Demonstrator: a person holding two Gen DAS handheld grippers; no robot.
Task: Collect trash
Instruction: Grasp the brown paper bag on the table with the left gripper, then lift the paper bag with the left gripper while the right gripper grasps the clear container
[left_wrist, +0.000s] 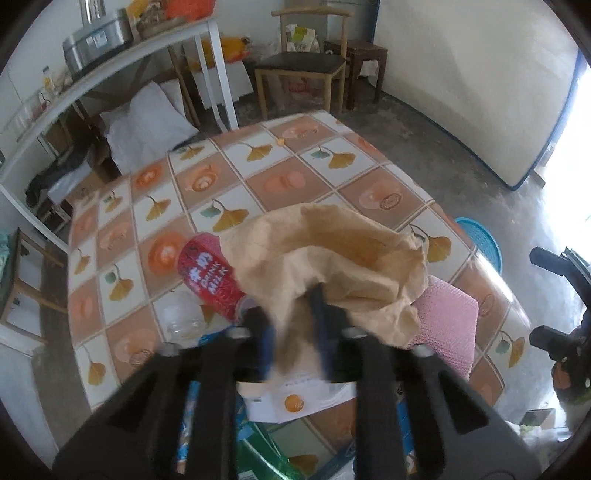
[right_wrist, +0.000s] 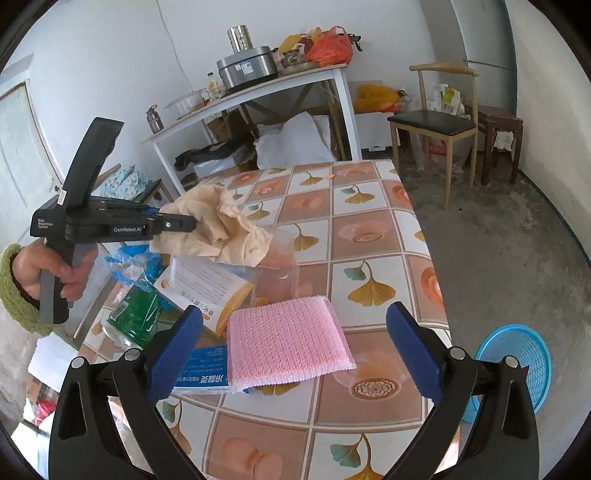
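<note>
At the left of the right wrist view, the left gripper (right_wrist: 192, 223) is held up above the table (right_wrist: 373, 221), its fingers pinched on a crumpled brown paper bag (right_wrist: 221, 229) that hangs clear of the patterned tablecloth. The bag is tan, creased and wrinkled all over, bunched where the fingers clamp it and flaring loosely beyond them; in the left wrist view the bag (left_wrist: 332, 266) fills the middle of the frame with its mouth sagging open and a darker stain on the inner side. Below it on the table lie a green wrapper (right_wrist: 133, 314), a white and orange carton (right_wrist: 207, 288), a blue packet (right_wrist: 203, 369) and a pink mesh sponge (right_wrist: 288, 341) resting partly on the packet. A red milk bottle (left_wrist: 208, 277) lies beside the bag in the left wrist view. The right gripper (right_wrist: 295, 350) hovers near the sponge with its blue fingers spread wide on either side, holding nothing. To the far right, a blue basket (right_wrist: 517, 354) sits on the floor.
</note>
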